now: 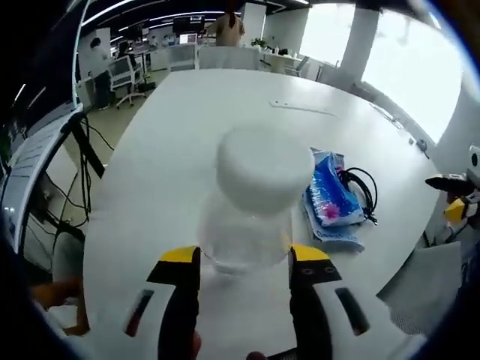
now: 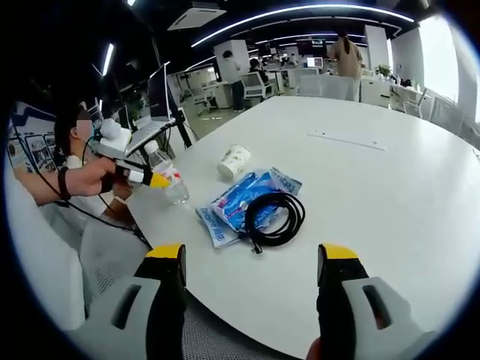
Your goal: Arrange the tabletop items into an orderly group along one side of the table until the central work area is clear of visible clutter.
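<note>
L gripper (image 1: 244, 264) is clamped low on the bottle (image 1: 251, 202), held near the table (image 1: 187, 127) edge; pouch (image 1: 330, 199) w/ cable (image 1: 361, 191) at 2 o'clock. R gripper (image 2: 250, 262) wide, empty. Risk: low grip lets the top-heavy bottle tip, or it slips off the edge.

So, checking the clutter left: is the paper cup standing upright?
No, the paper cup lies on its side on the table.

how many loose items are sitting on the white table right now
4: a bottle in the left hand-held gripper, a tipped paper cup, a blue packet, and a black cable resting on it.
</note>
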The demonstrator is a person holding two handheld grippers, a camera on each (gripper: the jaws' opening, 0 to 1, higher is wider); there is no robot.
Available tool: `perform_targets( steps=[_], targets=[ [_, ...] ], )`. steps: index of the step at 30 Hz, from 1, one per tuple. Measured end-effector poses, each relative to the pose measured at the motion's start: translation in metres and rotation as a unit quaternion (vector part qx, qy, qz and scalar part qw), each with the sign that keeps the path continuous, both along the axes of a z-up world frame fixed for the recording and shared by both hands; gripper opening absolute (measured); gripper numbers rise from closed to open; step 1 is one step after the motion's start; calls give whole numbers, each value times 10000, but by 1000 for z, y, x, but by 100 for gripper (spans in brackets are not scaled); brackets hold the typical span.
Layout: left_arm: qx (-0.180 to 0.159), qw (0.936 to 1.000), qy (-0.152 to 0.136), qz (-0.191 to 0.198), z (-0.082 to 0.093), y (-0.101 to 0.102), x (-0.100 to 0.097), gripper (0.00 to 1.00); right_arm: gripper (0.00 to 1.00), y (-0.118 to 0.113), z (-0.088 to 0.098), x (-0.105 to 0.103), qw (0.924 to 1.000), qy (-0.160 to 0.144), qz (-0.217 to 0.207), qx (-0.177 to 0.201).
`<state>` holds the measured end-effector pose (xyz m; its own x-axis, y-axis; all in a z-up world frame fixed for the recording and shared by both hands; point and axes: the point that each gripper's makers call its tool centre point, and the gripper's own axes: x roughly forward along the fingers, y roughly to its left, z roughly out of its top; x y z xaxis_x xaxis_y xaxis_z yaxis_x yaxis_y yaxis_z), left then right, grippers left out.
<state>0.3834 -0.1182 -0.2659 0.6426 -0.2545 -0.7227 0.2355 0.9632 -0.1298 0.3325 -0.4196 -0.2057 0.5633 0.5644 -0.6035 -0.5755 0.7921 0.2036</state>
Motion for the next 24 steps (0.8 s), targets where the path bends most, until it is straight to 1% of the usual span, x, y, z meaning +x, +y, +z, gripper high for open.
perform_targets(
  steps=[1,4,7,10,11,12,14,17,20,22,23,24],
  targets=[
    [-38,10000,-21,9,3,1,-1,49,70,0,0,0,10000,-4,-10,11],
    [201,9995,-114,-234,5,4,-1,48,70,2,0,0,10000,-6,-21,24],
    [213,9990,-163,-352,3,6,1,49,70,3,-1,-1,10000,-1,15,-2],
    [372,9953,-292,-844,6,5,-1,50,70,5,0,-1,10000,-13,43,-17],
    [442,9941,-324,-940,7,7,0,49,70,4,0,-1,10000,-21,32,-11],
    [436,9933,-377,-1003,9,6,-1,49,70,3,0,0,10000,-23,15,-4],
    [382,9927,-344,-1089,10,6,-1,48,70,1,0,0,10000,-29,-25,8],
    [389,9908,-391,-1237,10,6,1,47,70,0,-1,-1,10000,-11,-48,8],
    [460,9877,-398,-1439,6,3,1,44,70,1,-2,-2,10000,-3,-39,10],
    [437,9881,-381,-1423,4,2,1,39,69,0,-4,-2,10000,13,-42,-14],
    [379,9881,-400,-1437,5,-2,1,38,69,0,-4,-2,10000,14,-41,-20],
    [419,9881,-429,-1413,5,-1,2,38,69,-1,-3,-2,10000,10,-49,-31]
  ],
)
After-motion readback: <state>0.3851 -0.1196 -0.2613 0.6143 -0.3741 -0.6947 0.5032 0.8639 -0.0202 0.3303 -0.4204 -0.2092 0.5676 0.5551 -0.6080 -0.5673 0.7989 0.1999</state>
